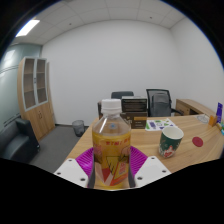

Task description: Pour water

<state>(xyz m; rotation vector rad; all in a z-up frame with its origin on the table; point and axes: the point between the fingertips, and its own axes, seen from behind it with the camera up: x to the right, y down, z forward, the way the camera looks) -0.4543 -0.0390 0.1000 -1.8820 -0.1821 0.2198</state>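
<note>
Yellow drink filled the clear bottle (112,150), and it had a white cap and a bright label. Your gripper (112,176) held that bottle: both purple pads (86,158) pressed on its sides, so the claw was closed tight around it. The bottle stood straight up between the fingers, above the near edge of the wooden table (150,140).

Just to the right of the bottle, a green and white cup (171,141) sat on the table, apart from the bottle. A small pink thing (197,143) lay on the table right of the cup. Far to the right of the bottle, at the table's end, stood something orange and blue (217,119); you could not tell what it was.

Behind the bottle were black office chairs (158,102) and a white wall (110,60). Left of the bottle, well away, stood a wooden cabinet (37,95) with glass doors, and a small bin (78,127) sat on the floor.
</note>
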